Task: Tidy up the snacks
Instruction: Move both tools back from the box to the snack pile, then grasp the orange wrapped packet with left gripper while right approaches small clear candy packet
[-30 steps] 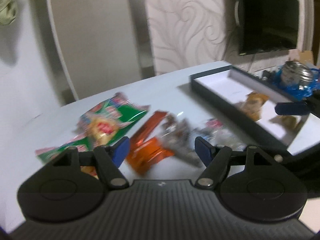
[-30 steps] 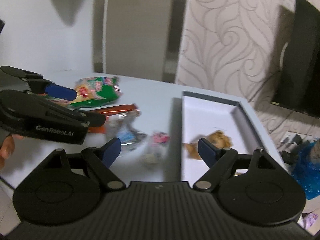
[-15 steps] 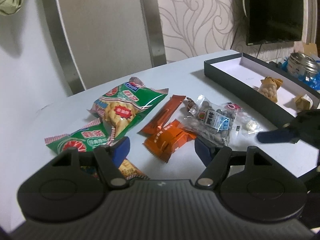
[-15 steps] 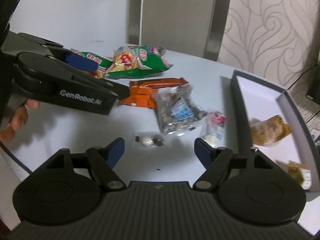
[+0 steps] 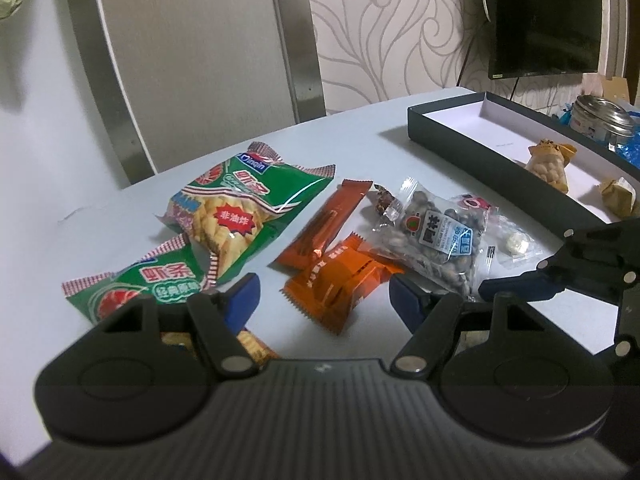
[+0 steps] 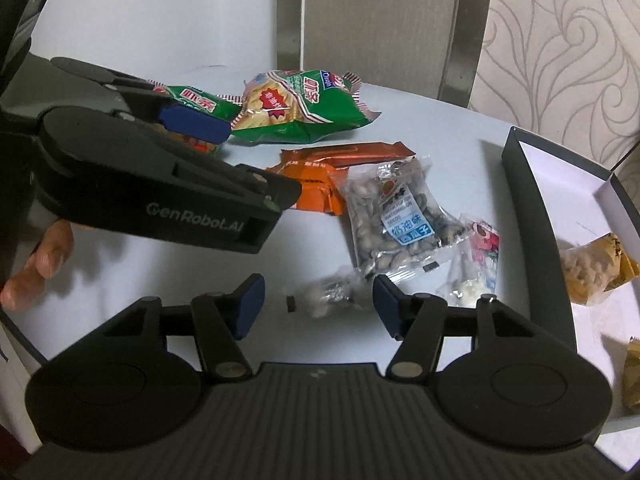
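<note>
On the pale tabletop point(image 6: 168, 276), a small clear-wrapped white candy point(image 6: 326, 299) lies between the blue pads of the right gripper point(image 6: 318, 306), whose jaws have just been closing but do not yet touch it. Beside it lie a clear bag of melon seeds point(image 6: 394, 224) and orange foil packets point(image 5: 340, 280). Over those packets the left gripper point(image 5: 322, 300) hovers, released and empty.

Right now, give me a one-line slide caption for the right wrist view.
Right gripper, jaws closing, straddles a small clear-wrapped candy beside the watermelon seed packet on the table.
</note>
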Tool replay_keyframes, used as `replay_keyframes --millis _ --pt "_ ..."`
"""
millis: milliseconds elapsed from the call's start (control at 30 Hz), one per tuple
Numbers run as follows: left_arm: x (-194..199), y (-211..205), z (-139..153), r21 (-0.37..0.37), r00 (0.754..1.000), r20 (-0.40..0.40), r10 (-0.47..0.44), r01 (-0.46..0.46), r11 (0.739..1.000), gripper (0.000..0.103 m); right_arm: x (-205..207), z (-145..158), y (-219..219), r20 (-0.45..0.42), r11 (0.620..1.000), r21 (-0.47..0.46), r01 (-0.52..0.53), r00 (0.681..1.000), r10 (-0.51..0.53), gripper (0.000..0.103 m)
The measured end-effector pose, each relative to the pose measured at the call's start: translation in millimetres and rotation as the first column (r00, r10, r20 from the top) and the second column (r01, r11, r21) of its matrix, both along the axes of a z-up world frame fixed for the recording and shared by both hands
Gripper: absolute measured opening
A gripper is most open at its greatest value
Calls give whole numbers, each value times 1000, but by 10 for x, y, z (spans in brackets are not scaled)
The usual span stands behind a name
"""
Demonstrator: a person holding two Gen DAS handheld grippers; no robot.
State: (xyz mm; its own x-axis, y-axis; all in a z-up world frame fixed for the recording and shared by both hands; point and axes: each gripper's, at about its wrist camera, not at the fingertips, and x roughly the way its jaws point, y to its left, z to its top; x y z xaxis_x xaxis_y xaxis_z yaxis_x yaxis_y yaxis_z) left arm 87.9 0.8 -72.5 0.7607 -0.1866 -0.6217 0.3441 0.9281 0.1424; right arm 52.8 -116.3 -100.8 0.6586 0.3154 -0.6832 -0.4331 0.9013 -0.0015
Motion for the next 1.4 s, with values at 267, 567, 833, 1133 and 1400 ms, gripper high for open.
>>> replay_keyframes --millis 267,567,833,1133,1400 --pt "144 -79 -80 9 999 -15 -30 30 1000 73 32 4 -39 -1 1000 15 -23 1000 23 45" --pt "315 -135 -247 41 998 -37 -46 47 998 74 10 11 -69 -12 1000 17 -9 1000 9 44" --pt "202 -184 -248 34 995 -25 -93 93 995 55 14 14 -54 -17 1000 13 1 1000 -1 44" --pt "86 -173 -214 10 994 -34 -103 103 995 45 -24 25 -93 -18 1000 -2 10 1000 -10 40" --pt "90 -87 -145 -23 997 -45 -61 60 998 44 -104 50 -114 -10 1000 -8 19 1000 -19 39"
